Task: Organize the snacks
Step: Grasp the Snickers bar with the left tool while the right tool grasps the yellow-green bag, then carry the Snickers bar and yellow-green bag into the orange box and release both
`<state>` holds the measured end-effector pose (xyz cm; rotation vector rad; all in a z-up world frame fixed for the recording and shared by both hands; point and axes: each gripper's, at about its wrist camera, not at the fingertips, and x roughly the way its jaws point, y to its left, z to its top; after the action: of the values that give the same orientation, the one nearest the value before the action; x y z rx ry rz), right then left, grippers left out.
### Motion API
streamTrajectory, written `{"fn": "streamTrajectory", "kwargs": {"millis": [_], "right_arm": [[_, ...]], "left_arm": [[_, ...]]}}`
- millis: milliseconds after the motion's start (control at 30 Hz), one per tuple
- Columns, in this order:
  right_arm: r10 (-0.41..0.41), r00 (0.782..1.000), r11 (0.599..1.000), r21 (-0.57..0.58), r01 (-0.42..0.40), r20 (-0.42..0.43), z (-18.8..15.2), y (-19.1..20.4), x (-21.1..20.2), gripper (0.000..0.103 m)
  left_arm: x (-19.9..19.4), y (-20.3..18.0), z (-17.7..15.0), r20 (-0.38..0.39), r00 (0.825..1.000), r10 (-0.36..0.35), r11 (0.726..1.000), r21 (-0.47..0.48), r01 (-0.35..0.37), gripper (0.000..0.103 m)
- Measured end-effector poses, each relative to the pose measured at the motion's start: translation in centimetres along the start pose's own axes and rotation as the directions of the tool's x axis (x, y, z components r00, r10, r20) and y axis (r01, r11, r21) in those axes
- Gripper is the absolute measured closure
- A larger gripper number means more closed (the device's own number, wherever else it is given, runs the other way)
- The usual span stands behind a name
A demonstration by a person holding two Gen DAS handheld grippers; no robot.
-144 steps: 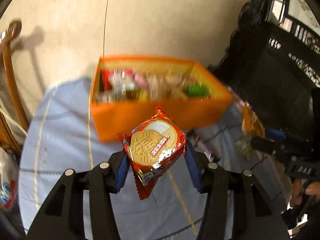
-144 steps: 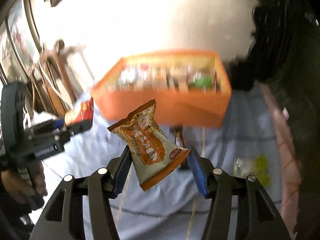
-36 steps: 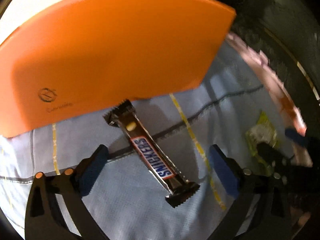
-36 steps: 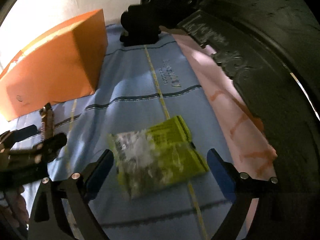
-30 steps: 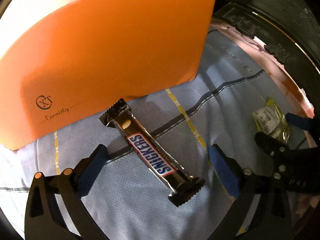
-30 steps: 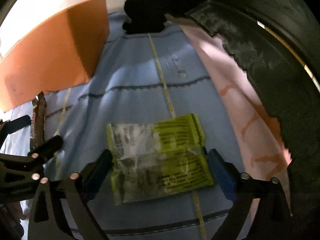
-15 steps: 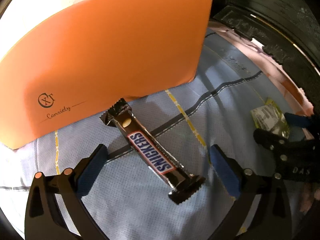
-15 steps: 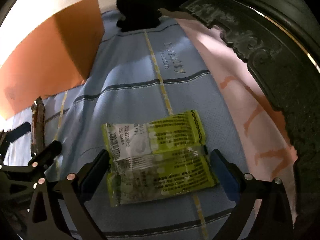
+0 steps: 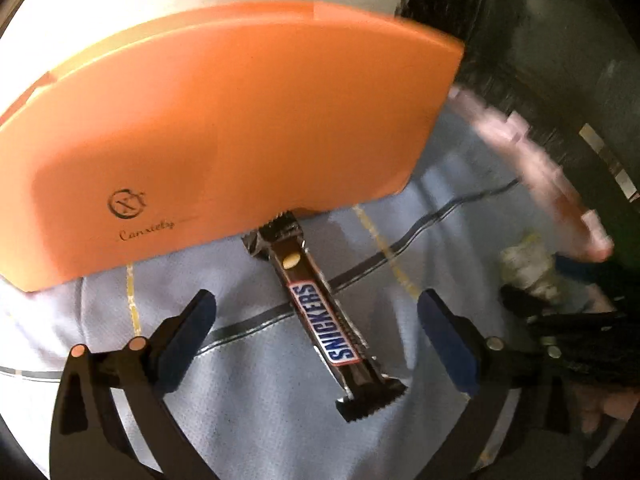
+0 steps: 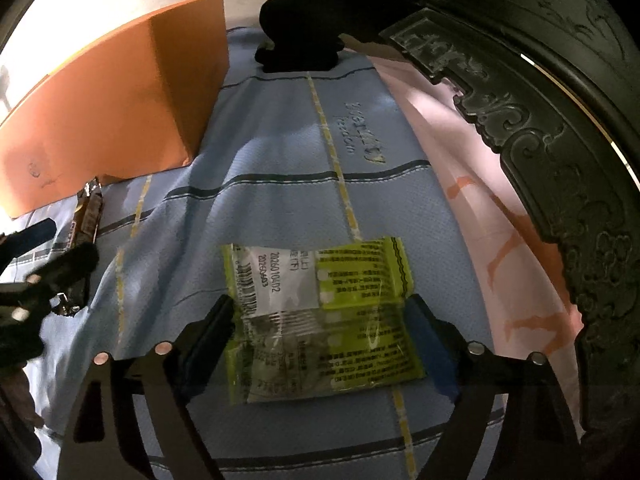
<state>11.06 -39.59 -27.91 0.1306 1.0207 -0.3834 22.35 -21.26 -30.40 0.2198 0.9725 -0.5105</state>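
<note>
A brown Snickers bar (image 9: pixel 320 312) lies on the blue cloth (image 9: pixel 256 424), its far end against the orange box (image 9: pixel 224 128). My left gripper (image 9: pixel 316 320) is open and straddles the bar, one finger on each side, apart from it. A yellow-green snack packet (image 10: pixel 324 320) lies flat on the cloth in the right wrist view. My right gripper (image 10: pixel 320 332) is open around it, with both blue pads at the packet's side edges. The Snickers bar (image 10: pixel 90 216) and the orange box (image 10: pixel 116 108) also show at the left of the right wrist view.
Dark carved wooden furniture (image 10: pixel 540 128) curves along the right side, with a pink cloth (image 10: pixel 480 184) beside it. A dark carved piece (image 10: pixel 300 40) stands at the far end of the blue cloth. The right gripper and the packet (image 9: pixel 528 272) show at the right of the left wrist view.
My left gripper has moved closer to the Snickers bar and the box. My right gripper has advanced so its pads now flank the yellow-green packet. Earlier, both held snacks above the open box.
</note>
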Motion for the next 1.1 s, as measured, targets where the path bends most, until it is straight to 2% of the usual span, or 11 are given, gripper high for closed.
{"fn": "streamTrajectory", "kwargs": {"millis": [33,67,100,133,233,300,433,567,767,967,1100], "right_arm": [[0.0,1.0,1.0,-0.002,0.0,-0.001,0.1,0.0,0.0,0.015],[0.001,1.0,1.0,-0.007,-0.001,-0.001,0.1,0.0,0.0,0.015],[0.004,1.0,1.0,-0.012,-0.004,-0.001,0.3,-0.1,0.2,0.015],[0.006,1.0,1.0,-0.013,-0.006,0.0,0.3,-0.2,0.2,0.015],[0.01,1.0,1.0,0.022,-0.01,0.002,0.1,-0.7,0.5,0.011],[0.018,1.0,0.998,0.06,-0.018,0.0,-0.1,-1.0,0.6,0.008],[0.013,1.0,0.998,0.054,-0.013,-0.003,-0.1,-1.0,0.6,0.008],[0.01,1.0,1.0,0.019,-0.01,-0.001,0.0,-0.5,0.4,0.016],[0.011,1.0,1.0,-0.002,-0.011,-0.008,-0.1,0.0,-0.2,0.028],[0.066,0.998,0.995,0.069,-0.065,-0.008,-0.6,-0.1,-1.7,0.033],[0.102,0.995,0.993,0.056,-0.102,0.012,-1.3,1.3,-3.8,0.033]], "left_arm": [[0.6,-0.1,-0.1,-0.04,0.996,0.075,0.997,0.005,-0.075,0.004],[0.1,0.4,-0.3,-0.021,0.996,0.085,0.996,-0.036,-0.086,0.013],[-0.6,0.9,-0.3,0.008,0.995,0.101,0.993,-0.07,-0.1,0.056],[-0.9,0.9,-0.4,0.014,0.996,0.086,0.994,-0.062,-0.085,0.086],[-1.4,0.2,-1.0,0.009,0.999,-0.05,0.999,-0.016,0.05,0.087],[-1.8,0.2,-1.4,0.008,0.99,-0.139,0.99,-0.031,0.139,0.087],[-2.2,1.0,-1.9,-0.003,0.984,-0.178,0.984,-0.029,0.178,0.087],[-3.0,1.5,-2.3,-0.012,0.989,-0.145,0.989,0.032,0.145,0.087],[-3.8,2.0,-3.6,-0.029,0.995,-0.094,0.994,0.058,0.096,0.087],[-5.7,3.3,-4.9,-0.033,0.995,-0.098,0.995,0.031,0.099,0.087],[-8.3,4.7,-5.6,0.004,0.995,-0.103,0.994,0.025,0.103,0.086]]}}
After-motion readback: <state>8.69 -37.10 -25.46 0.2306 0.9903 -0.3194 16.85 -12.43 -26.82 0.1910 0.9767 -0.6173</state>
